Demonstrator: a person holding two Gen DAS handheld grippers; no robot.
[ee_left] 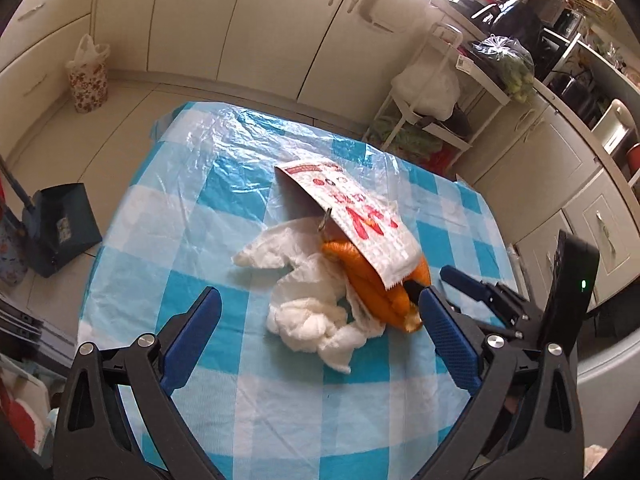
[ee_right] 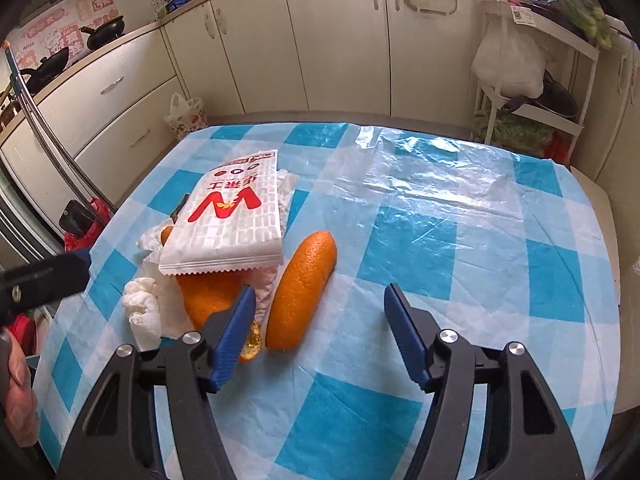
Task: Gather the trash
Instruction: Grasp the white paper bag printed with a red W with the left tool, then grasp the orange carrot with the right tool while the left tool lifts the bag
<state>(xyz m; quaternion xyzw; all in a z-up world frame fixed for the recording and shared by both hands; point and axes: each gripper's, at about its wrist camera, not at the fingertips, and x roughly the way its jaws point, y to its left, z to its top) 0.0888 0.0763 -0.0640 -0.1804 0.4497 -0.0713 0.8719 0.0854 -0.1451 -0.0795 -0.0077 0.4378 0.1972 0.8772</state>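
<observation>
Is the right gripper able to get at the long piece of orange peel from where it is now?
Probably yes: the right gripper stands open with the long orange peel lying between its fingers, uncovered by the paper bag.

Glossy plastic sheet (ee_right: 432,196); pitted orange peel (ee_right: 302,292).

Your left gripper (ee_left: 318,326) and right gripper (ee_right: 320,334) showed black linkage arms, silver pivot screws, ribbed blue finger pads (ee_right: 406,340).

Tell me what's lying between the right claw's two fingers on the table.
In the right wrist view, the long orange peel lies between the open right claw's fingers, nearer the left finger; the rest is bare checked tablecloth.
</observation>
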